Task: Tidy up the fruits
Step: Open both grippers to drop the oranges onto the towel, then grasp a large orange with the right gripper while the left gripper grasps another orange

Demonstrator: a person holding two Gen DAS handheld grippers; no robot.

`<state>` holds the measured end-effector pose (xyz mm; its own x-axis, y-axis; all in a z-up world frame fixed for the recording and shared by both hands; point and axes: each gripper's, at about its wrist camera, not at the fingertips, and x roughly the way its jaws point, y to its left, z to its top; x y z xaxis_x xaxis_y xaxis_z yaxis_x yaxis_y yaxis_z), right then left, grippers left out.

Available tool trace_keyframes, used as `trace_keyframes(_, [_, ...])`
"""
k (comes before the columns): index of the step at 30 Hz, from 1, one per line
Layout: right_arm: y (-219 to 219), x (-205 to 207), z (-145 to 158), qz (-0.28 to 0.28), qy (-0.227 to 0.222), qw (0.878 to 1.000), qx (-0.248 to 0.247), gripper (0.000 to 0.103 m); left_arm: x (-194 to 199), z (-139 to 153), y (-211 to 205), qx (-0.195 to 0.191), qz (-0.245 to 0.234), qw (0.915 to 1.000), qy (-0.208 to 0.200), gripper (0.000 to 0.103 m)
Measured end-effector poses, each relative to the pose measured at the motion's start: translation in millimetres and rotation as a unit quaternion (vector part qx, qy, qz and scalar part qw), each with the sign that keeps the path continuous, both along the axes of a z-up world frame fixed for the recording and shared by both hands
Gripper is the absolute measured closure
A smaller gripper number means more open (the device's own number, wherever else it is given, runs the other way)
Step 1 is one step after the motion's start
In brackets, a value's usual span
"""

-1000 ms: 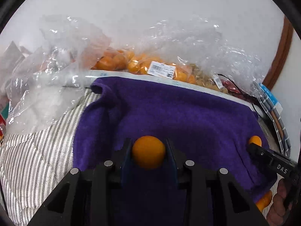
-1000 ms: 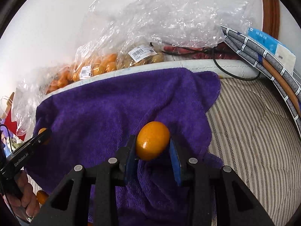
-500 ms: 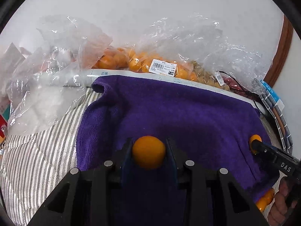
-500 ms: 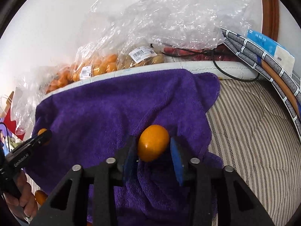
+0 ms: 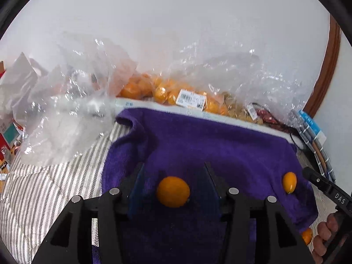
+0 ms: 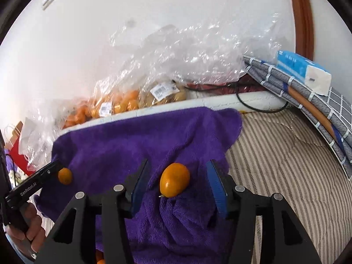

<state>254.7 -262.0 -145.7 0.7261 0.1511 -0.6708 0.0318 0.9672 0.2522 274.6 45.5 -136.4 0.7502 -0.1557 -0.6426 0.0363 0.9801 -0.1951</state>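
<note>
A purple towel (image 5: 220, 145) lies spread on a striped mattress; it also shows in the right wrist view (image 6: 136, 140). My left gripper (image 5: 173, 176) is open, with one orange kumquat (image 5: 173, 191) lying on the towel between its blue pads, untouched. My right gripper (image 6: 178, 171) is open too, with a second kumquat (image 6: 175, 180) resting on the towel between its pads. Each view shows the other kumquat at its edge: at the right in the left wrist view (image 5: 289, 182), at the left in the right wrist view (image 6: 65, 176).
Clear plastic bags of oranges (image 5: 167, 92) and other fruit (image 6: 123, 103) lie along the wall behind the towel. Crumpled plastic (image 5: 57, 118) sits at the left. A black cable (image 6: 259, 107), folded fabric (image 6: 303, 101) and a blue box (image 6: 303, 70) are at the right. Another kumquat (image 5: 307, 236) lies by the towel's edge.
Both grippers opened and let go of their kumquats, which now rest on the towel. Both grippers have drawn back a little and tilted up.
</note>
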Motion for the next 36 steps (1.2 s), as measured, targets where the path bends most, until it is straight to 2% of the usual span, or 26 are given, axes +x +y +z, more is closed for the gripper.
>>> trace_keyframes(4, [-9,-7,14,-0.027,-0.022,0.999,-0.011,0.049,-5,7,1,-0.002,0.009,0.9995,-0.029,0.054])
trace_keyframes(7, [-15,-18,25,-0.029,-0.006,0.999,-0.028,0.05,-8,11,0,-0.001,0.01,0.999,-0.044,0.054])
trace_keyframes(9, [-17,-30,26,-0.022,0.002,0.999,-0.037,0.05,-11,15,0,-0.014,-0.002,0.9986,-0.051,0.054])
trace_keyframes(15, [-13,-80,-1,0.028,0.032,0.997,-0.057,0.056,-18,23,1,-0.028,-0.011,0.9973,-0.068,0.053])
trace_keyframes(19, [-10,-104,-20,0.068,0.036,0.996,-0.047,0.058,-26,26,1,-0.012,-0.006,0.9977,-0.066,0.049])
trace_keyframes(21, [-9,-111,-21,0.081,0.027,0.996,-0.04,0.058,-34,30,0,0.002,-0.006,0.9984,-0.057,0.043])
trace_keyframes(24, [-3,-114,-23,0.105,0.031,0.993,-0.039,0.058,-54,33,4,0.007,-0.012,0.9985,-0.053,0.04])
trace_keyframes(28, [1,-108,-34,0.114,0.043,0.991,-0.045,0.058,-89,31,15,0.024,-0.017,0.998,-0.055,0.038])
trace_keyframes(31, [2,-103,-40,0.108,0.055,0.992,-0.047,0.059,-106,22,23,0.02,-0.021,0.9982,-0.052,0.037])
trace_keyframes(33, [3,-105,-39,0.105,0.048,0.992,-0.055,0.063,-113,16,24,0.015,-0.03,0.9985,-0.044,0.037])
trace_keyframes(36, [3,-112,-37,0.087,0.044,0.993,-0.072,0.063,-118,7,21,0.002,-0.057,0.998,-0.026,0.037])
